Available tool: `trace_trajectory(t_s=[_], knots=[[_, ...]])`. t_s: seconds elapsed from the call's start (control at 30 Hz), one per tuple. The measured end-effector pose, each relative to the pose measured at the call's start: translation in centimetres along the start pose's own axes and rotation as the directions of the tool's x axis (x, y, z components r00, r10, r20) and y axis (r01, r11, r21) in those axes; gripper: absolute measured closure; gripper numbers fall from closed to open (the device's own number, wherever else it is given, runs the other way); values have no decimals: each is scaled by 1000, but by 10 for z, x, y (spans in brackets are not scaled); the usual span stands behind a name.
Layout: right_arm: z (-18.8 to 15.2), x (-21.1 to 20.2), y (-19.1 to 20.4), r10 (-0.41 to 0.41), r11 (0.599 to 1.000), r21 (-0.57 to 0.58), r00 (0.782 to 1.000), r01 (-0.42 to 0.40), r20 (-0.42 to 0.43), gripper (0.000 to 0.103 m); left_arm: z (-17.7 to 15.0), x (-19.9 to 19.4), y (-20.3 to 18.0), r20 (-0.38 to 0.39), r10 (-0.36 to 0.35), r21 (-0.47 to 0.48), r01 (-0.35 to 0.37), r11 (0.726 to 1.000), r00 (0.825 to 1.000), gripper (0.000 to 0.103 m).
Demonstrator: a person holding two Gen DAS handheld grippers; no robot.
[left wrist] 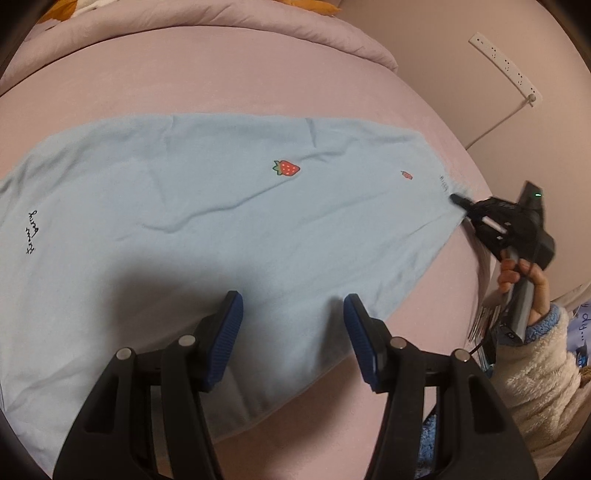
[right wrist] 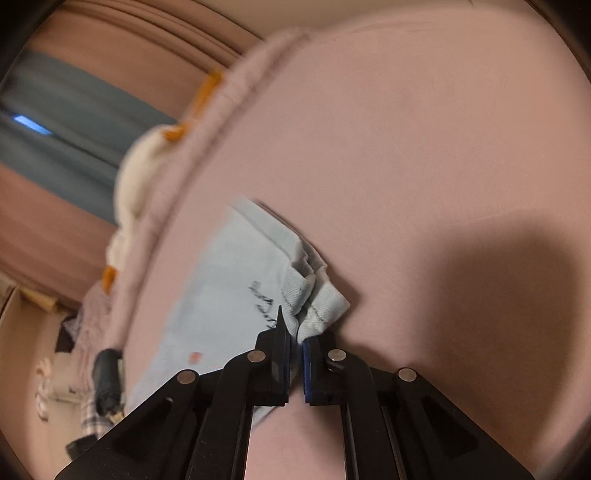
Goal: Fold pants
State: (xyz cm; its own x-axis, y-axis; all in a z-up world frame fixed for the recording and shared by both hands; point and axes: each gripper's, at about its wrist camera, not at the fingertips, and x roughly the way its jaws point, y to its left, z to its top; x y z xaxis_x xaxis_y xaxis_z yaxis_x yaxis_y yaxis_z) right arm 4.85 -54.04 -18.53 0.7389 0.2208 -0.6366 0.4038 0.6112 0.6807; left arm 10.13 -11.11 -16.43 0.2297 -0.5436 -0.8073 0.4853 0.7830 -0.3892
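The light blue pants [left wrist: 221,221] lie spread flat across a pink bed sheet [left wrist: 258,74], running from the lower left of the left wrist view up toward the right edge of the bed. A red strawberry [left wrist: 286,168] is stitched near the middle of the cloth, a smaller one [left wrist: 406,175] sits closer to the far end, and a line of dark script [left wrist: 32,232] shows near the left edge.

The left gripper [left wrist: 293,332] hovers over the near edge of the pants with its two blue-padded fingers [left wrist: 231,328] spread wide apart, nothing between them, and its shadow falls on the cloth just ahead.

The right gripper [right wrist: 295,354] is pressed together on a bunched corner of the pants, where the hem [right wrist: 317,302] folds up in thick ridges right at the fingertips. In the left wrist view that same gripper [left wrist: 458,200] sits at the far right end of the cloth, held by a hand [left wrist: 521,280] in a fluffy cream sleeve [left wrist: 535,369] with a blue cuff.

A rolled pink quilt [left wrist: 221,22] lies along the far side of the bed. On the wall beyond, a white power strip [left wrist: 506,66] hangs at a slant with its cord trailing down
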Motion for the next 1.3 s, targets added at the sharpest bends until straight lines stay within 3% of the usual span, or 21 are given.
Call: trace_trajectory(t_s=[0.1, 0.2, 0.27, 0.37, 0.4, 0.47, 0.57, 0.67, 0.73, 0.8, 0.83, 0.9, 0.93, 1.1, 1.2, 1.27, 1.3], knots=[[-2, -15, 28, -29, 993, -113, 997, 36, 65, 99, 6, -2, 2, -8, -10, -45, 10, 999, 1000, 46], [-16, -43, 92, -23, 916, -390, 985, 89, 171, 99, 11, -11, 4, 12, -61, -95, 62, 994, 998, 45], [-31, -51, 124, 8, 851, -516, 980, 98, 198, 99, 17, -20, 5, 53, -156, -153, 162, 975, 986, 39], [-67, -53, 173, 64, 725, -684, 981, 80, 183, 99, 24, -32, 6, 135, -304, -231, 329, 916, 943, 23], [-85, -51, 190, 91, 672, -738, 982, 62, 166, 99, 27, -34, 8, 161, -341, -249, 372, 894, 926, 21], [-109, -46, 208, 116, 608, -793, 983, 41, 139, 99, 32, -39, 10, 214, -405, -280, 453, 847, 889, 20], [-154, -33, 228, 140, 492, -870, 987, -4, 75, 99, 35, -40, 19, 268, -450, -319, 519, 793, 852, 13], [-188, -14, 238, 126, 417, -908, 992, -45, 9, 99, 34, -30, 37, 283, -485, -378, 561, 737, 827, 11], [-202, -2, 241, 108, 386, -920, 994, -60, -20, 99, 31, -18, 47, 271, -475, -427, 547, 720, 837, 15], [-217, 8, 243, 77, 352, -934, 996, -58, -33, 99, 29, -16, 58, 254, -433, -449, 503, 739, 865, 42], [-220, 10, 245, 73, 344, -937, 997, -57, -34, 99, 27, -16, 63, 241, -411, -452, 476, 754, 879, 68], [-222, 14, 251, 60, 338, -939, 997, -64, -47, 99, 25, -22, 72, 250, -400, -451, 472, 757, 882, 78], [-223, 13, 254, 65, 341, -937, 996, -78, -59, 99, 24, -29, 74, 259, -380, -440, 459, 772, 888, 84], [-241, 8, 273, 114, 302, -944, 988, -136, -106, 99, 14, -67, 80, 303, -285, -344, 384, 857, 909, 85], [-256, 21, 277, 105, 283, -941, 982, -184, -160, 99, 2, -75, 91, 297, -199, -329, 296, 897, 934, 87], [-271, 34, 277, 67, 262, -937, 973, -232, -223, 96, -10, -71, 104, 264, -103, -338, 192, 921, 959, 88], [-277, 41, 275, 45, 258, -933, 968, -249, -246, 87, -15, -66, 108, 238, -33, -349, 117, 930, 971, 87]])
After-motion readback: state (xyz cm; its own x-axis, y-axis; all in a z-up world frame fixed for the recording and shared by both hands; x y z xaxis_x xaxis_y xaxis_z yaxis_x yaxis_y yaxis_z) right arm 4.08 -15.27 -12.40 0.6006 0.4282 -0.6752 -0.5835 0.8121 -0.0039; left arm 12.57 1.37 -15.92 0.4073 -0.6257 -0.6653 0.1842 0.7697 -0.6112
